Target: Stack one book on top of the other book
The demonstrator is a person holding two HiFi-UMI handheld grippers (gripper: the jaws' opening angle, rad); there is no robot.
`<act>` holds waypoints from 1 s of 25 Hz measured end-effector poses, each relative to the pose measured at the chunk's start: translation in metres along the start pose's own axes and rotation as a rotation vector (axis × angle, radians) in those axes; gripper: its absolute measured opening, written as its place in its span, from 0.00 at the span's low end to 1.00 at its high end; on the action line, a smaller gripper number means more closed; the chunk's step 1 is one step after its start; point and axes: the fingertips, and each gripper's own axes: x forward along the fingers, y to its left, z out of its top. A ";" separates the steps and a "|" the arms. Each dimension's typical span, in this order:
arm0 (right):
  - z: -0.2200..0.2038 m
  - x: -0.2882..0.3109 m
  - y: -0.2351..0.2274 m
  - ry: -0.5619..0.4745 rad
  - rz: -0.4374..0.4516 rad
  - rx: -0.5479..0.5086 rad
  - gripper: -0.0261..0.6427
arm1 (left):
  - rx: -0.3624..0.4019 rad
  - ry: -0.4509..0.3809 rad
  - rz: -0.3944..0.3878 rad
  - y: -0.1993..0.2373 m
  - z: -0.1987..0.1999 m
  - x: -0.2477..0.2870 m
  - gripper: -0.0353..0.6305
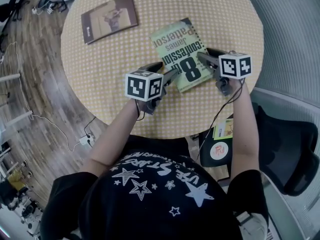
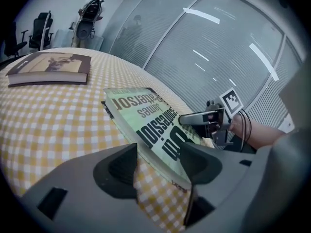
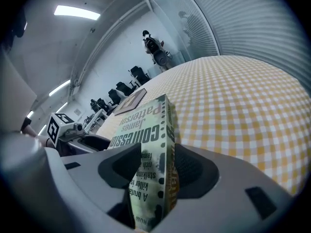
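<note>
green paperback (image 1: 181,54), flat on the checked table (image 1: 100,84) well apart from the brown book (image 1: 109,18), looks light, bendy and glossy, so the left gripper (image 1: 167,70) and right gripper (image 1: 204,55), both gaping wide astride its opposite long edges, should probably pinch deep there.

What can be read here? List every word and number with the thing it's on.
"James Patterson": green book cover.
"Confession": same cover, ending hidden.
"8": same cover.
"killer", "stalking": same book, the rest only partial.
Brown book, T-shirt print: too small or unclear to read.
</note>
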 end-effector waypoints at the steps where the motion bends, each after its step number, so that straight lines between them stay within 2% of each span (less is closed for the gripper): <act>1: 0.000 0.000 0.000 0.010 0.011 -0.003 0.34 | -0.001 0.001 -0.004 -0.001 0.001 0.003 0.47; 8: -0.001 0.003 0.000 0.013 0.097 0.074 0.35 | -0.050 -0.016 0.006 0.007 0.002 0.014 0.48; 14: -0.001 0.002 -0.001 -0.030 0.077 0.035 0.36 | -0.054 -0.027 0.026 0.010 0.004 0.013 0.46; 17: 0.001 -0.003 0.001 -0.063 0.061 0.036 0.36 | -0.067 -0.067 0.019 0.006 0.006 0.010 0.40; 20: 0.004 -0.008 0.014 -0.097 0.057 0.032 0.35 | -0.063 -0.124 0.035 0.009 0.012 -0.003 0.39; 25: 0.006 -0.012 0.043 -0.158 0.035 0.027 0.34 | -0.004 -0.196 0.079 0.020 0.036 -0.030 0.35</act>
